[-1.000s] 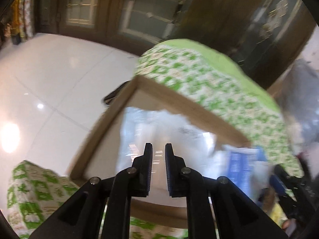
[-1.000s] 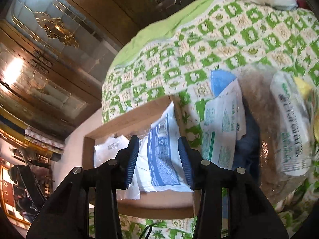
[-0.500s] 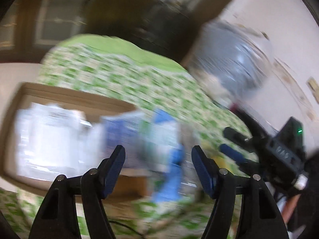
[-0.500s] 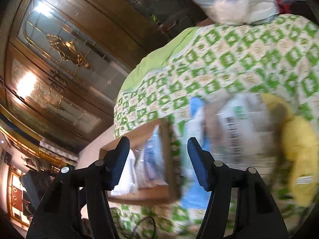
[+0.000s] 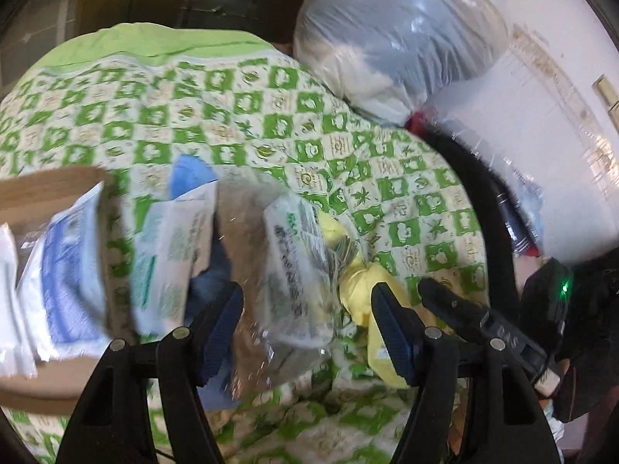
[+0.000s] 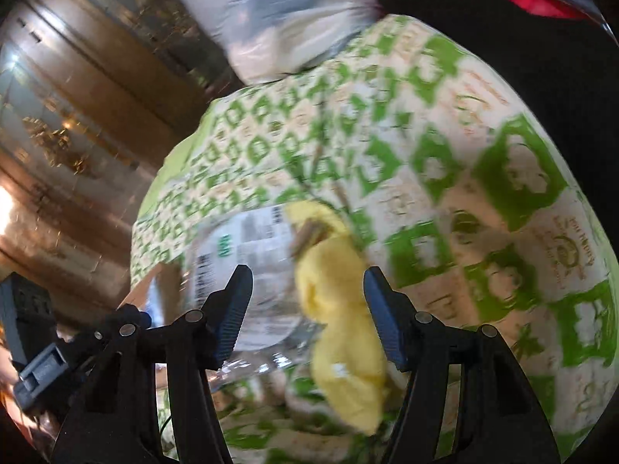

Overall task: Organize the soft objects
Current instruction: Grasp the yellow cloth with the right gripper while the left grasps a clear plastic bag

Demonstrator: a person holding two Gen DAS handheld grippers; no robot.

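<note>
Left tool [image 5: 307,321] wide open, nothing between its blue pads, and the right tool [image 6: 307,309] is spread just as wide and just as empty. Biggest thing under them is the green-and-cream patterned bedspread [image 5: 240,116], with bulky clear plastic sacks [image 5: 394,38] of bedding heaped at its far edge. Over on the left sits the cardboard box [image 5: 50,181], and it's already got packets in it: a blue-and-white packet [image 5: 65,270] leans inside, white ones beside it at the frame edge. So part of the sorting looks done. Still out on the bedspread: a white packet with green print [image 5: 170,255] just beside the box wall, something blue under it, then a clear-wrapped pack with a green-and-black label [image 5: 298,266] right ahead of the left tool. Smallest of the lot, the yellow soft bundle [image 6: 340,309], touching that pack and sitting dead between the right tool's fingers. My read: roughly midway, three or four pieces left, yellow bundle next. Motion blur hides the finer detail.
</note>
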